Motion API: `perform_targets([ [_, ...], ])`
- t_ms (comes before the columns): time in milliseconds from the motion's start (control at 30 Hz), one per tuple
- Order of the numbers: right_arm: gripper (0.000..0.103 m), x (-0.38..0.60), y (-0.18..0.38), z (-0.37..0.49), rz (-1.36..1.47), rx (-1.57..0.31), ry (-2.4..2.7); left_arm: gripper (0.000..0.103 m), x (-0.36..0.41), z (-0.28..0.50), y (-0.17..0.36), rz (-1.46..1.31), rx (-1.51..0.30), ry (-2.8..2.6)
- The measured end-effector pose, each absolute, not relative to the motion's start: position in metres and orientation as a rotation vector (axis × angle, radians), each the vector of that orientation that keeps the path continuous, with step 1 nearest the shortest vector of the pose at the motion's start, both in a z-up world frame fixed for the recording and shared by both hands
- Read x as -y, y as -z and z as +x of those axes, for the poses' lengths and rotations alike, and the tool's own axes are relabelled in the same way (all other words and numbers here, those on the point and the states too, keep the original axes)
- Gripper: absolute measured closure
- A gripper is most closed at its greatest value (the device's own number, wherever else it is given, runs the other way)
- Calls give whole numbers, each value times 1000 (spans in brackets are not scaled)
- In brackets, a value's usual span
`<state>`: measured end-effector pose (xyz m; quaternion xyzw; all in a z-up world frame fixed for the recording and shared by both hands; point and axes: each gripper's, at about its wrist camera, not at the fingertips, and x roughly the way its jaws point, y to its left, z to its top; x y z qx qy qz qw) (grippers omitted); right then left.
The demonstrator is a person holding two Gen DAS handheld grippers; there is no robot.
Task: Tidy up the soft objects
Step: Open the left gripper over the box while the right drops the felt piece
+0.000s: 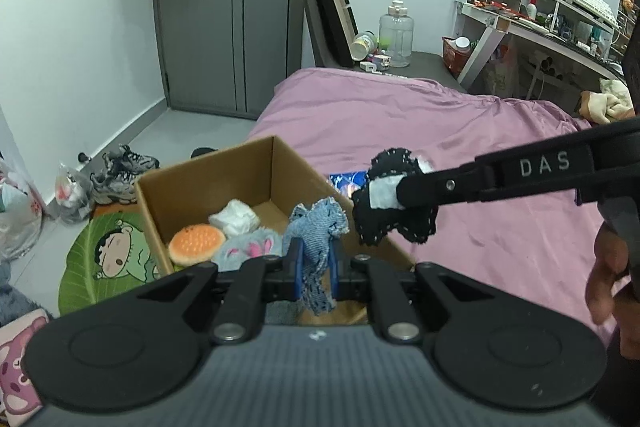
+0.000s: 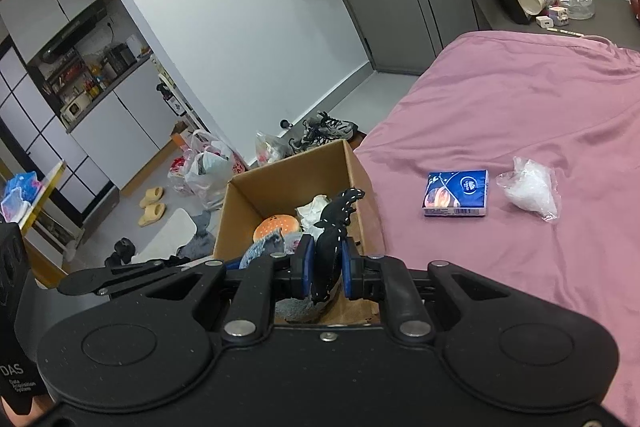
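Observation:
A cardboard box (image 1: 256, 163) stands on the pink bed's corner, also in the right wrist view (image 2: 280, 175). It holds a plush burger (image 1: 196, 243), a white soft bundle (image 1: 236, 217) and a grey bunny plush (image 1: 248, 247). My left gripper (image 1: 316, 263) is shut on a blue denim soft toy (image 1: 320, 227) above the box's near edge. My right gripper (image 2: 326, 263) is shut on a black stitched soft toy (image 2: 334, 227), which shows in the left wrist view (image 1: 394, 219) just right of the denim toy, over the box's right wall.
On the pink bedsheet (image 2: 500, 99) lie a blue tissue pack (image 2: 456, 193) and a crumpled clear plastic bag (image 2: 530, 189). Shoes (image 1: 120, 171), plastic bags (image 2: 204, 167) and a green cartoon mat (image 1: 108, 259) are on the floor left of the bed. A desk (image 1: 552, 27) stands far right.

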<state>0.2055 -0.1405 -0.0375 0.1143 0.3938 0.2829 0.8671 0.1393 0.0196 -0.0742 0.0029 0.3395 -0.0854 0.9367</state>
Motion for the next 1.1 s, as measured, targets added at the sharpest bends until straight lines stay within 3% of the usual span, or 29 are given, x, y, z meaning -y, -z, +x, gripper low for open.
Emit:
perform_targets([
  [333,88,113,40,201,197,-843,-624,86,-41,136,84,11,-744,170],
  [433,87,108,41,200,178,-853,-621,69,-45,131,81,19,-726,181],
  [500,87,106,40,199,167,-851,-623,51,-47,128,78,3,-709,187],
  [600,84,105,39,199,162,-851,-620,36,-47,125,74,-2,-690,193],
  [667,84,104,37,199,152,-844,-623,29,-44,124,72,0,-677,193],
  [800,84,103,35,197,138,-837,-612,26,-45,121,70,-11,-669,187],
  [833,80,104,35,197,137,-840,-611,26,-47,120,70,-20,-666,186],
  [933,48,103,35,197,121,-840,-597,20,-54,115,70,-43,-651,177],
  [967,42,103,34,195,115,-832,-594,20,-55,114,69,-48,-646,170],
  [1100,38,104,33,195,115,-825,-595,20,-61,114,67,-75,-642,157],
])
